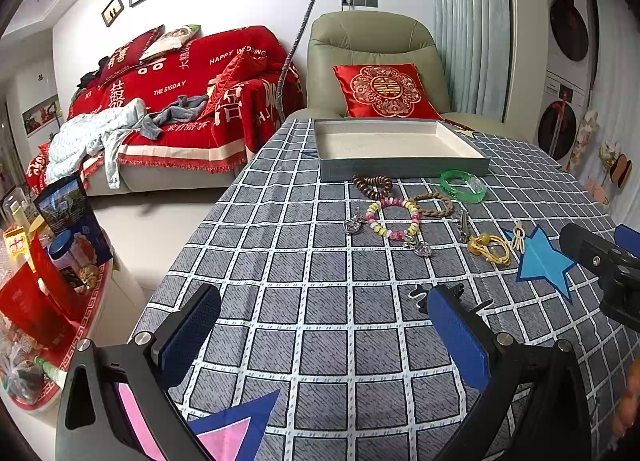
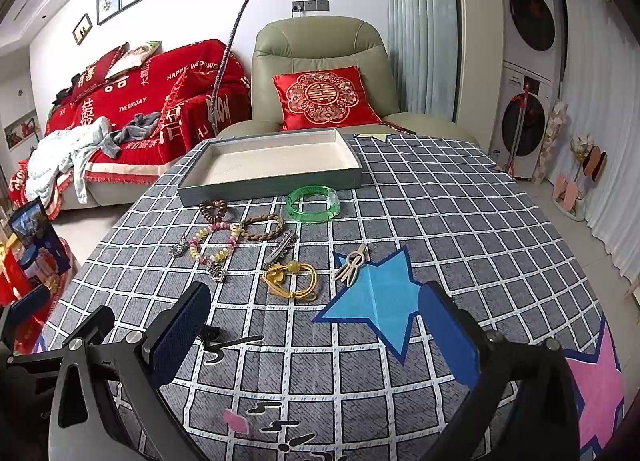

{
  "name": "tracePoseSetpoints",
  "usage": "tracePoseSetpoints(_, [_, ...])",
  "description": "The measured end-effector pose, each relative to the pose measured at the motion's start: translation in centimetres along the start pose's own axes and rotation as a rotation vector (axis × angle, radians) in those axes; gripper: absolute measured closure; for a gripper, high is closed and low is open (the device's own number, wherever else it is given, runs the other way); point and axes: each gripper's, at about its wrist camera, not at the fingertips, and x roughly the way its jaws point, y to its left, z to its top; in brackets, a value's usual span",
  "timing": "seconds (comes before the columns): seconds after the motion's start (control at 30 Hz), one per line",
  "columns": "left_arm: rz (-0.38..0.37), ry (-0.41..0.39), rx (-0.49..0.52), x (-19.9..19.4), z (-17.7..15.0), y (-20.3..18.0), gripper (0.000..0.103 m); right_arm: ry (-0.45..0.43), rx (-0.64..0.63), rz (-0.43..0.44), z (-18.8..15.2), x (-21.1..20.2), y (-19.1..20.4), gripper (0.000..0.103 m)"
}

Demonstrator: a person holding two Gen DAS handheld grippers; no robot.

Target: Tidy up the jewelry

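— So nothing picked yet? 
— Correct. Left gripper (image 1: 320, 337) and right gripper (image 2: 314, 335) both hover over the grey checked tablecloth (image 2: 440, 221), fingers apart, empty. 
— Jewelry? 
— Loose, in front of the empty grey shallow tray (image 2: 224, 191): translucent green bangle (image 2: 313, 203), pastel beaded bracelet (image 2: 214, 241), yellow cord hair tie (image 2: 292, 277). 
— Next? 
— Probably right gripper closes on the yellow one, nearest. Thin, so needs a low approach.

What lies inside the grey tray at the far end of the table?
Nothing shows inside the grey tray: only its bare cream lining. The near wall hides a thin strip of floor. The green bangle and other jewelry lie outside it.
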Motion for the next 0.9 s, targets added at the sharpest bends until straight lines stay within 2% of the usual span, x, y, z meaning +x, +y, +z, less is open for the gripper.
tracePoseSetpoints(0.9, [-0.003, 0.006, 0.005, 0.12, -0.16, -0.16, 0.000, -0.002, -0.004, 0.001, -0.27, 0.06, 0.18, 0.000])
